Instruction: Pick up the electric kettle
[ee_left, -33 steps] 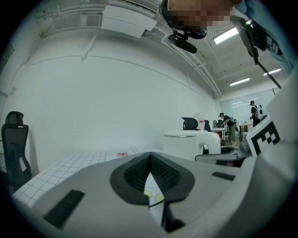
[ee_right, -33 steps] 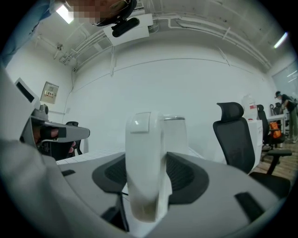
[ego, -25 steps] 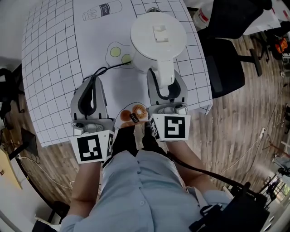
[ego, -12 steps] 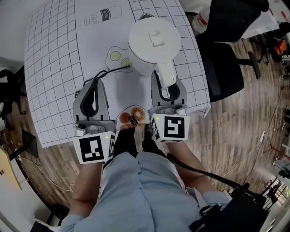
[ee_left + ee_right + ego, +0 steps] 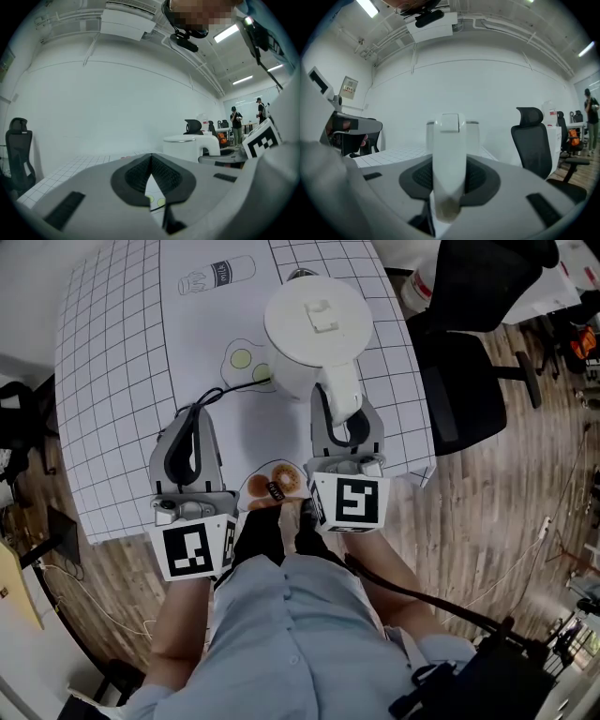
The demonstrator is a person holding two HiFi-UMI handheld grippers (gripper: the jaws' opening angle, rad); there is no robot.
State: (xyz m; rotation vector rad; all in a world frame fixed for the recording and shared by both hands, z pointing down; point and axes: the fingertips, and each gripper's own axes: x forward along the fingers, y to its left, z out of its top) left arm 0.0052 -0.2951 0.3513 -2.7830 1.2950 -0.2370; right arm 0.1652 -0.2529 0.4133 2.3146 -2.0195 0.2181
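The white electric kettle [image 5: 312, 324] stands on the gridded table sheet [image 5: 112, 381], lid up, its handle [image 5: 339, 390] pointing toward me. My right gripper [image 5: 344, 407] is shut on that handle, one finger on each side. In the right gripper view the handle [image 5: 449, 154] fills the gap between the dark pads, and the kettle body [image 5: 473, 133] shows behind it. My left gripper [image 5: 193, 412] rests to the kettle's left, shut, its tips together with nothing between them. From the left gripper [image 5: 151, 163] the kettle [image 5: 187, 146] appears off to the right.
A black cable [image 5: 232, 383] runs from the kettle's base toward the left gripper. Printed pictures mark the sheet: a milk bottle [image 5: 216, 273], a doughnut [image 5: 277, 479]. A black office chair [image 5: 459, 352] stands just right of the table. The table's near edge lies under both grippers.
The right gripper's jaws have drawn in from wider apart onto the kettle handle. The kettle sits slightly further left in the head view. The left gripper has stayed put.
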